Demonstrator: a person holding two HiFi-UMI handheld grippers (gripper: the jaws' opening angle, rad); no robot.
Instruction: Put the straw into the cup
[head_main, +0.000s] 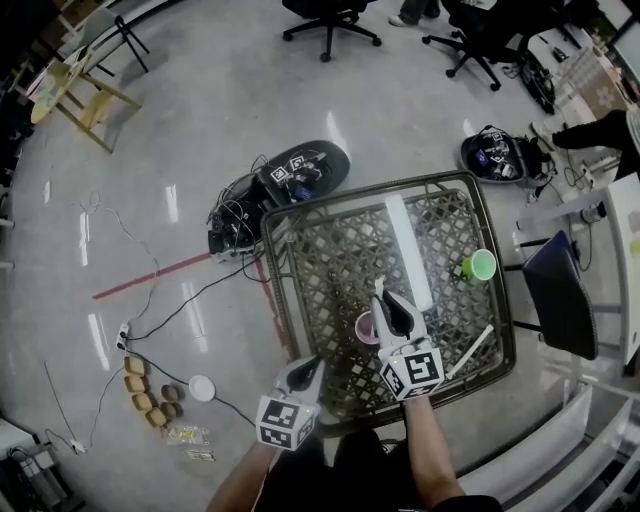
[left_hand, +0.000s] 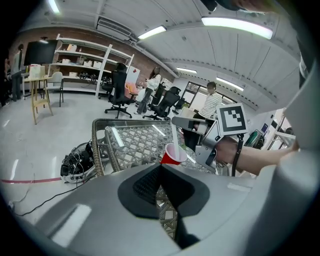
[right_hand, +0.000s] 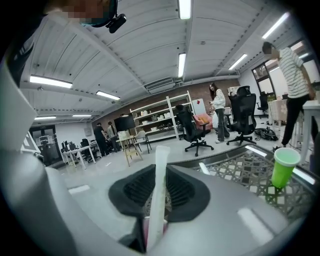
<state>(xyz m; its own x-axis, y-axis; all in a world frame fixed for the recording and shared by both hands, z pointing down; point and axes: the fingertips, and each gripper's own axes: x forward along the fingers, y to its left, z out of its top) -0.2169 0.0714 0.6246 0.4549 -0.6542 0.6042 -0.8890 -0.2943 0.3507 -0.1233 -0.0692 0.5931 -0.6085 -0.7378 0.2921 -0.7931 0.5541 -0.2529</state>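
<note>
**A:** What's closest in?

**B:** The left gripper (left_hand: 160, 169) hangs over the near edge of the table (head_main: 276, 290). Its jaws are together with nothing between them, and it is well apart from the work.

**A:** And the right one?

**B:** The right gripper (right_hand: 160, 175) is clamped on the straw (right_hand: 158, 200), which stands nearly upright between the pads. It is gripped low, so most of its length sticks up above the jaws. Directly under it is the cup (left_hand: 173, 154), standing upright on the lattice with its mouth open.

**A:** Is the straw in yet?

**B:** From the left gripper view, the lower end looks to be at the mouth or just inside it. I can't tell how deep it goes. I'd call this the insertion step, close to done but not yet released.

**A:** How do you finish it well?

**B:** Hold the straw steep and centred over the mouth, and go straight down, not across. Nothing holds the cup and it looks light, so a sideways push on the rim could tip or slide it. Let the end reach the bottom or lean on the inner wall, and only then part the jaws. Lift away upward so the pads don't drag the straw back out.

**A:** Is anything farther off to mind?

**B:** A spare straw (head_main: 470, 352) lies to the right, near the table edge. A green cup (head_main: 481, 264) stands beyond it. Both are well clear of the path.
</note>
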